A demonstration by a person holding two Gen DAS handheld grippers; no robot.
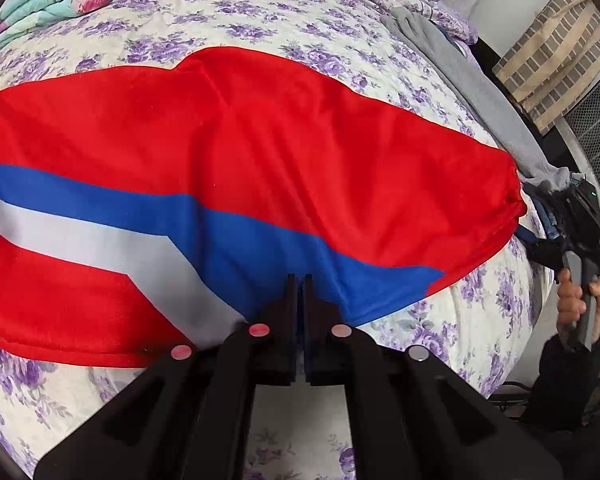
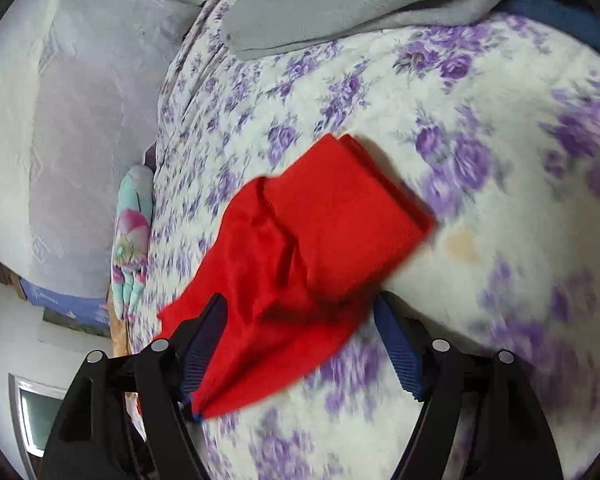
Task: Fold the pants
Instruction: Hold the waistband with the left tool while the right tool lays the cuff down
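Pants (image 1: 260,152) lie on bedspread (image 1: 260,12), left tool (image 1: 299,280) clamping them, right tool (image 2: 300,304) spread wide.

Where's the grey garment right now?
The grey garment lies along the bed's right edge in the left wrist view, just beyond the waistband end of the red pants. In the right wrist view it lies across the top of the floral bedspread.

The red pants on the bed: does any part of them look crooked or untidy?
Yes. In the right wrist view, the end of the red pants lies bunched and creased between the open jaws of the right gripper, with its edges not lined up. The bedsheet shows a small yellowish stain.
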